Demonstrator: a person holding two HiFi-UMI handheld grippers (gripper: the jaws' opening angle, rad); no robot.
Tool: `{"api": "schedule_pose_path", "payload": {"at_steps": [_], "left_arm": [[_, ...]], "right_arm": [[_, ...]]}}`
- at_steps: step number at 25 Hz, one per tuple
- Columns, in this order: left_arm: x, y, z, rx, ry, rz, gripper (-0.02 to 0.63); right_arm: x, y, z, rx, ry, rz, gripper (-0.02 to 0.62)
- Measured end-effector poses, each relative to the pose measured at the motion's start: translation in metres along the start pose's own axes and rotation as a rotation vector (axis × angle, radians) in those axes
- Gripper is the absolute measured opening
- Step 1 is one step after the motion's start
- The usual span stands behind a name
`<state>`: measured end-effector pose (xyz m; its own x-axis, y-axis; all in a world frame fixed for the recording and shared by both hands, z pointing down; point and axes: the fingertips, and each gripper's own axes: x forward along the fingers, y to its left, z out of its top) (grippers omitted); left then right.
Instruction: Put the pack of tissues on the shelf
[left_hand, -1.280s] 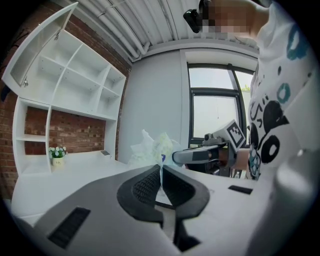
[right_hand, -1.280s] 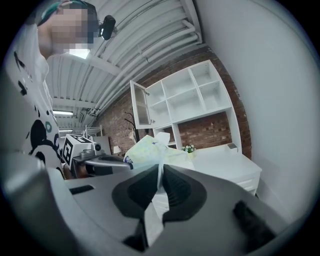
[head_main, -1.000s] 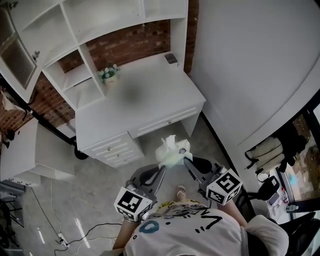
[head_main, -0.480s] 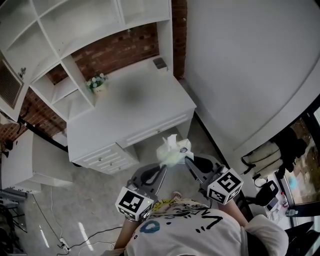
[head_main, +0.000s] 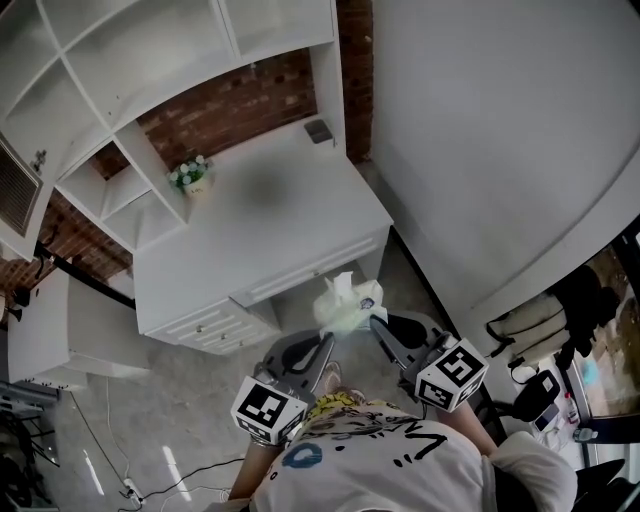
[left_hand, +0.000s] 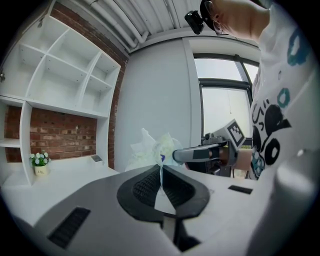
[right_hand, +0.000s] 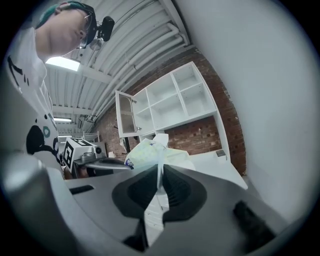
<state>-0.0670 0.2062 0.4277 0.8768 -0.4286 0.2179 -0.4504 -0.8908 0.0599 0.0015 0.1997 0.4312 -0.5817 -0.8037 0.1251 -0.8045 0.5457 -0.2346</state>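
A soft pack of tissues (head_main: 346, 303), pale green and white with a tissue sticking up, hangs in the air in front of the white desk. My left gripper (head_main: 330, 338) is shut on the plastic wrapper at its left end, and my right gripper (head_main: 370, 322) is shut on the wrapper at its right end. In the left gripper view the pack (left_hand: 152, 148) bulges just past the closed jaws. The right gripper view shows the pack (right_hand: 146, 152) pinched the same way. The white shelf unit (head_main: 150, 60) with open cubbies stands above the desk.
A white desk (head_main: 260, 225) with drawers stands under the shelves, against a brick wall. On it are a small pot of flowers (head_main: 190, 176) and a small dark object (head_main: 319, 131). A white wall rises on the right. Cables lie on the grey floor at left.
The view has shifted, so the desk and shelves sit further left and lower in the picture. The pack and both grippers keep the same hold.
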Motion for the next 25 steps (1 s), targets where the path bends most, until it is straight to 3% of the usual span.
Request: {"api": "schedule_pose_path", "payload": {"at_steps": [12,25], "left_arm": [[0.050,0.060,0.020,0.004,-0.017,-0.006,0.017],[0.105,0.121,0.043,0.009,-0.024,-0.076,0.017]], "right_arm": [[0.049,-0.056,0.029,-0.023,-0.021,-0.009,0.040],[0.094,-0.115,0.058,-0.025,-0.039,-0.079,0.040]]}}
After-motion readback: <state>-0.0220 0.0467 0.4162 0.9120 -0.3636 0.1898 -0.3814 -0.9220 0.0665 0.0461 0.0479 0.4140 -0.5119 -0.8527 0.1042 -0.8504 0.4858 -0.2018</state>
